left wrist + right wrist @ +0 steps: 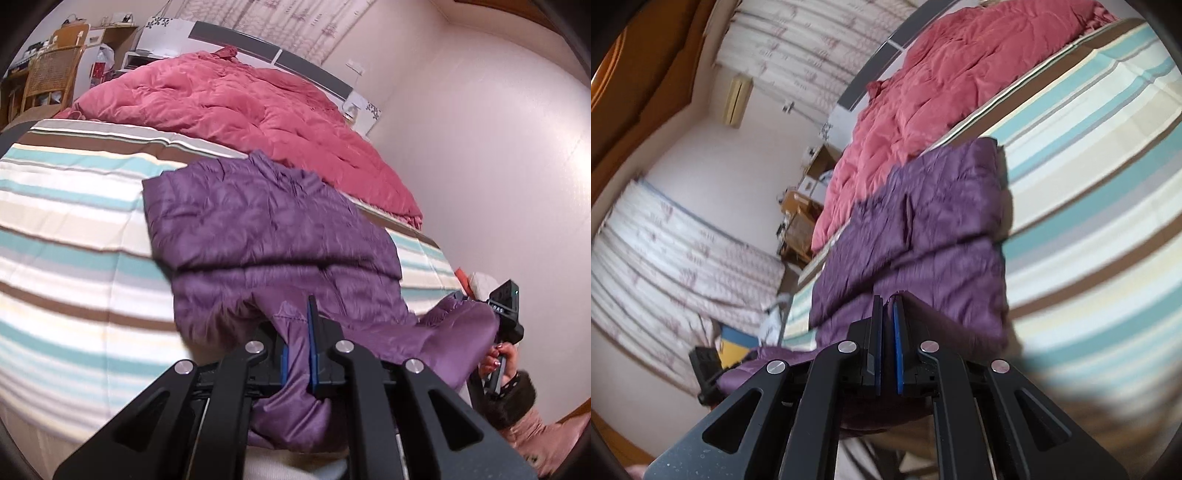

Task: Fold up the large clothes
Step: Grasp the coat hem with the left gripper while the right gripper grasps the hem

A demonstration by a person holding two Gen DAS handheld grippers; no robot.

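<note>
A purple quilted jacket (pixel 266 225) lies partly folded on the striped bed sheet (pixel 66 236). My left gripper (pixel 297 314) is shut on its lower hem, the cloth bunched between the blue pads. The right gripper (pixel 504 306) shows at the right in this view, held by a hand, with purple cloth at it. In the right wrist view the jacket (pixel 923 229) stretches ahead and my right gripper (pixel 886 302) is shut on its near edge. The left gripper's body (pixel 707 365) shows at the lower left there.
A pink duvet (pixel 251 107) is heaped at the head of the bed, just beyond the jacket. A white wall (pixel 498 166) runs along the bed's right side. A wicker chair (pixel 48 74) and desk stand far left. A rolled mattress (pixel 665 251) leans by the wall.
</note>
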